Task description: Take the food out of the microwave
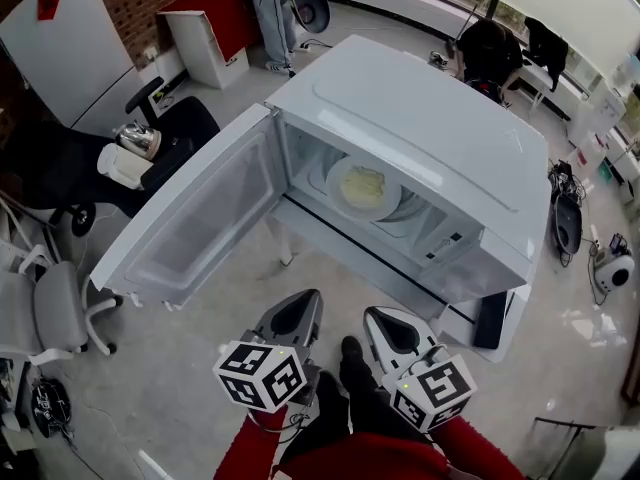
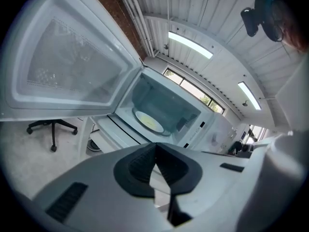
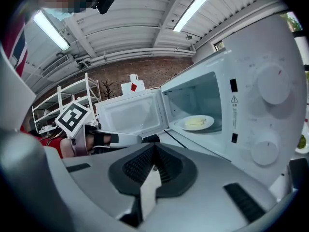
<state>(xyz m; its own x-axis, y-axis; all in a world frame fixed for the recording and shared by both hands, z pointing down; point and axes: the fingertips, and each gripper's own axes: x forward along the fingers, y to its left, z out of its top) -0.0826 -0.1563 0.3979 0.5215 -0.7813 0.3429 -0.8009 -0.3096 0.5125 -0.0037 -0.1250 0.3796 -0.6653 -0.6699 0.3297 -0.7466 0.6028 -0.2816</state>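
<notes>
A white microwave [image 1: 430,118] stands with its door [image 1: 200,218] swung wide to the left. Inside, on the turntable, lies a white plate of pale yellow food [image 1: 363,186], also seen as the plate [image 2: 148,122] in the left gripper view and the plate [image 3: 195,123] in the right gripper view. My left gripper [image 1: 303,303] and right gripper [image 1: 378,316] hang side by side in front of the cavity, short of it. In their own views the left gripper [image 2: 155,146] and right gripper [image 3: 154,149] are both shut, pads together, holding nothing.
The open door [image 2: 67,66] takes up the space to the left of the cavity. Two control knobs [image 3: 273,86] sit on the microwave's right panel. Office chairs [image 1: 50,318] and a kettle [image 1: 138,138] stand at the left, and a person [image 1: 270,8] at the back.
</notes>
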